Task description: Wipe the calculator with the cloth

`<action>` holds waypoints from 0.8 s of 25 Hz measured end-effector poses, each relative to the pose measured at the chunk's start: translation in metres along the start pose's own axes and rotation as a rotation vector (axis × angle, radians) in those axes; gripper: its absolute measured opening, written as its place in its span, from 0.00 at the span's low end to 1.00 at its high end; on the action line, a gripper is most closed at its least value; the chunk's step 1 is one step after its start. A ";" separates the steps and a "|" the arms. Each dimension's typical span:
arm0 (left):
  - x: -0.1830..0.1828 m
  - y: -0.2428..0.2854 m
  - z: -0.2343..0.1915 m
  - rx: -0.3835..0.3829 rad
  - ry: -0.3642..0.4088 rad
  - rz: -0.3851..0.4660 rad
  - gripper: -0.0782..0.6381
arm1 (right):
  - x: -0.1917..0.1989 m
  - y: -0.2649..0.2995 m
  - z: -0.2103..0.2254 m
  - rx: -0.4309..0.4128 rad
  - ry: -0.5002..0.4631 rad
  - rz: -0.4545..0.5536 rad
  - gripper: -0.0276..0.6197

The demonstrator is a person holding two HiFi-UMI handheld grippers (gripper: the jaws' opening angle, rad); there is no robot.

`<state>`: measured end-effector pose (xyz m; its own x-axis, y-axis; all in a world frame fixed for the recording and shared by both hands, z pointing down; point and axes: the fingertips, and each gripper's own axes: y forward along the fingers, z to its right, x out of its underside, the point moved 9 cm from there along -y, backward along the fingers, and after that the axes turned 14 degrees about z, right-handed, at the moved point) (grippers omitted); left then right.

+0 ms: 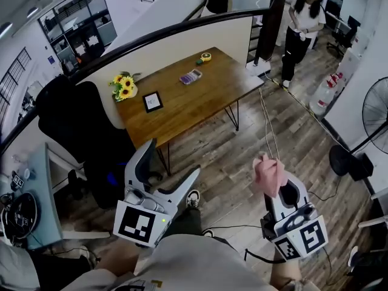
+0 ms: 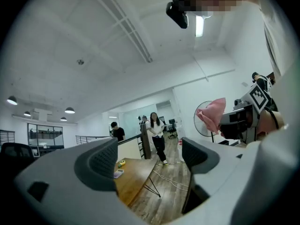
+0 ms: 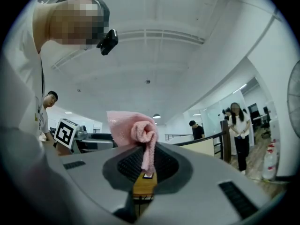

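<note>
The calculator (image 1: 191, 76) lies on the far half of a wooden table (image 1: 200, 102), well ahead of both grippers; it shows small in the left gripper view (image 2: 118, 173) too. My left gripper (image 1: 171, 161) is held level over the floor, its jaws wide open and empty (image 2: 150, 158). My right gripper (image 1: 279, 190) is shut on a pink cloth (image 1: 269, 174), which bunches up above the jaws (image 3: 136, 132). In the left gripper view, the cloth (image 2: 212, 114) and the right gripper (image 2: 243, 116) are at the right.
On the table are a yellow tape measure (image 1: 206, 57), sunflowers (image 1: 124, 86) and a small picture frame (image 1: 152, 101). A black office chair (image 1: 73, 120) stands left, a fan (image 1: 376, 111) right. Cables (image 1: 270, 132) run over the floor. A person (image 1: 306, 23) stands beyond the table.
</note>
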<state>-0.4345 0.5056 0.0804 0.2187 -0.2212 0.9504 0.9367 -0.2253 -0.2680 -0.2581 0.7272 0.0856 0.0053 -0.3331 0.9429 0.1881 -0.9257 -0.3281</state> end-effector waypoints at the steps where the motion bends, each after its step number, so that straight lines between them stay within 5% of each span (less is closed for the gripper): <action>1: 0.002 0.003 0.000 -0.007 0.007 0.011 0.70 | 0.001 0.002 0.002 -0.004 0.001 -0.002 0.11; 20: 0.071 0.101 -0.068 0.002 0.050 -0.045 0.74 | 0.047 0.111 0.063 -0.002 -0.042 -0.083 0.11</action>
<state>-0.3429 0.4030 0.1098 0.1624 -0.2577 0.9525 0.9459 -0.2339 -0.2246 -0.1750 0.6199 0.0973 0.0314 -0.2473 0.9684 0.1873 -0.9503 -0.2488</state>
